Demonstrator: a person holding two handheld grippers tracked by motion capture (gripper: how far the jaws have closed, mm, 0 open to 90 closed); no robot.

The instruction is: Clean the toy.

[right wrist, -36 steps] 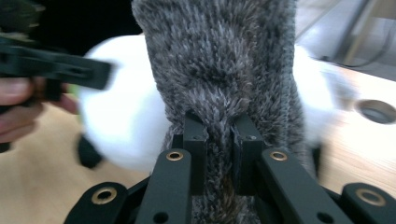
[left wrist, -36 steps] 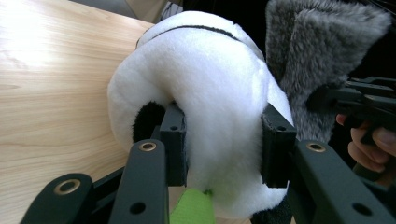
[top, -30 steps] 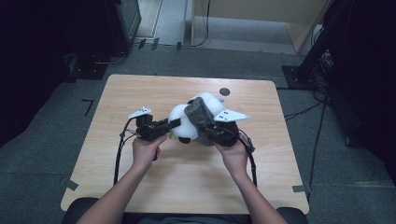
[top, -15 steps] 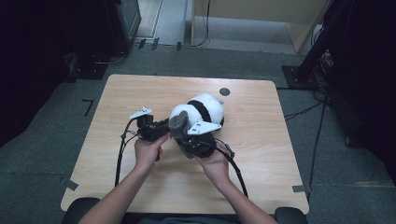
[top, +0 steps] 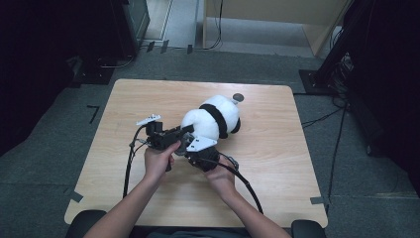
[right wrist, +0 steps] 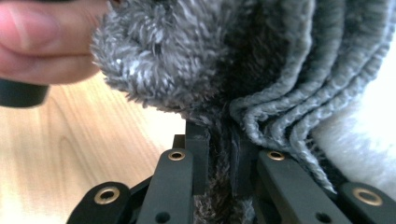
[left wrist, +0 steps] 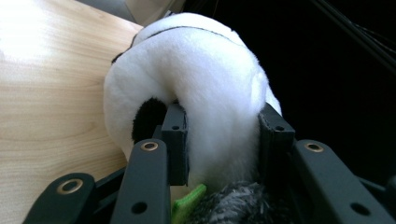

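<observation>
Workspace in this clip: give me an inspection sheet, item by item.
Surface: light wooden table, small dark round disc near the far edge.
Job's things: plush panda lying mid-table; grey fuzzy cloth bunched against it.
Clutter: nothing seen.
Grippers: left gripper clamped on the panda's white plush; right gripper pinching the cloth.
Cables: black cable from the left gripper, another cable from the right, both across the table.
Surroundings: grey floor, dark equipment stands, tape marks.

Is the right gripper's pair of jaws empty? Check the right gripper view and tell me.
No: the right gripper has its jaws pinched on a fold of the grey fuzzy cloth, which runs down between them.
</observation>
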